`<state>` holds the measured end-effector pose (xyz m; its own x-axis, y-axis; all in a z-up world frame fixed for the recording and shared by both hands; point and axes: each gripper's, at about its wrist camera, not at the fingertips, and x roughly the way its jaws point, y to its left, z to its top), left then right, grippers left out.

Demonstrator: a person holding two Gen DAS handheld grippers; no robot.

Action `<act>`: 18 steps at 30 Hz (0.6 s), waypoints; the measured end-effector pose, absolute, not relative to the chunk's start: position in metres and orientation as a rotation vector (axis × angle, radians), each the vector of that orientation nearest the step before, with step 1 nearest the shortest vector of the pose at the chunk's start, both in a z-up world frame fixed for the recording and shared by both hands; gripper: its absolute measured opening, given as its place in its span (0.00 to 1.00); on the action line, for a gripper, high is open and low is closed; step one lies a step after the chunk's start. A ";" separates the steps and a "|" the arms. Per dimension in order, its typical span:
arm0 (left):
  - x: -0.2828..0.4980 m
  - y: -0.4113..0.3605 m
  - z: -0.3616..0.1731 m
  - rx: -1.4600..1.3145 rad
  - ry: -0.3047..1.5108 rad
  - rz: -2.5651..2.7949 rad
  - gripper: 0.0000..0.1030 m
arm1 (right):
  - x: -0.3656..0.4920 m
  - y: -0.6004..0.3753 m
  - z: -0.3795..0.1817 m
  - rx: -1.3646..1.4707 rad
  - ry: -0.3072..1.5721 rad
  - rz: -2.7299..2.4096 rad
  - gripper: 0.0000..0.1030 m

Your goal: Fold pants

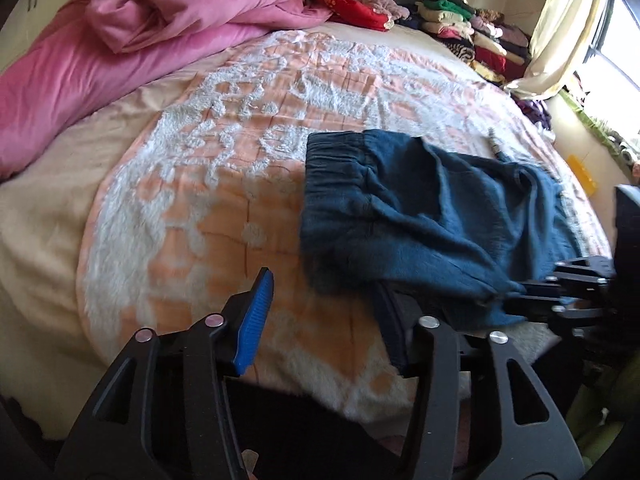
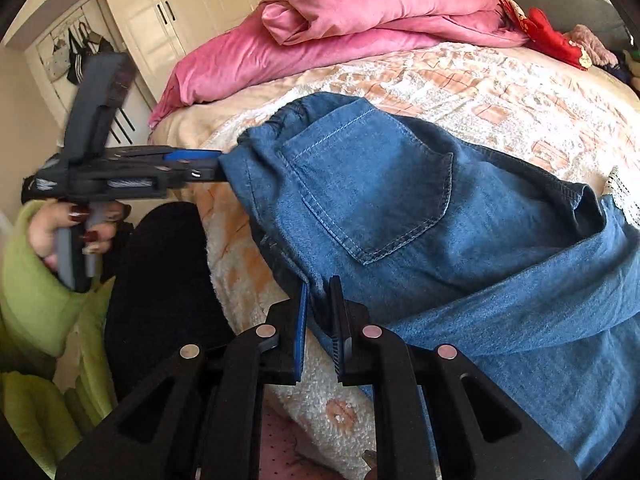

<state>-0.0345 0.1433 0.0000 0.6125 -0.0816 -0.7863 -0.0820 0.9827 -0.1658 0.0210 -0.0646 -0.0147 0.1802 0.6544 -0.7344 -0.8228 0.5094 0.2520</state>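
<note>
Blue denim pants [image 1: 420, 216] lie on the bed, their elastic waistband at the near left; the right wrist view shows the back pocket [image 2: 372, 196]. My left gripper [image 1: 324, 312] is open, its right finger under the pants' edge, the blue left pad [image 1: 256, 316] bare. In the right wrist view the left gripper [image 2: 216, 166] reaches the waistband edge from the side. My right gripper [image 2: 320, 320] is shut on the pants' near edge; it also shows in the left wrist view [image 1: 532, 288] at the right, closed on the fabric.
The bed carries an orange and white fluffy blanket [image 1: 248, 152]. A pink duvet [image 1: 120, 40] is heaped at the far left. Stacks of folded clothes [image 1: 472, 36] line the far side near the curtain [image 1: 568, 28]. White wardrobes [image 2: 168, 20] stand beyond the bed.
</note>
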 end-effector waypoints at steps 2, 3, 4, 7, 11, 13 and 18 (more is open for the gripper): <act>-0.044 0.134 0.017 -0.178 0.864 -0.021 0.23 | 0.017 -0.064 -0.019 -0.256 0.903 1.047 0.12; -0.044 0.130 0.024 -0.175 0.849 -0.028 0.23 | 0.016 -0.063 -0.020 -0.261 0.909 1.047 0.13; -0.043 0.126 0.031 -0.173 0.831 -0.042 0.23 | 0.015 -0.063 -0.022 -0.261 0.916 1.046 0.13; -0.030 0.104 0.036 -0.159 0.823 -0.108 0.23 | 0.013 -0.065 -0.023 -0.260 0.922 1.042 0.15; -0.003 0.072 -0.001 -0.084 0.924 -0.141 0.23 | 0.007 -0.071 -0.014 -0.250 0.927 1.057 0.29; 0.004 0.073 -0.019 -0.080 0.967 -0.116 0.23 | 0.004 -0.080 -0.004 -0.235 0.890 1.050 0.31; 0.002 0.083 -0.029 -0.129 0.985 -0.123 0.23 | 0.021 -0.093 0.005 -0.191 0.851 0.922 0.38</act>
<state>0.0019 0.0826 -0.0295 0.5469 -0.1621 -0.8214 0.0453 0.9854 -0.1643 0.0209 -0.0932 0.0047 0.3135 0.6227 -0.7169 -0.7645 0.6133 0.1985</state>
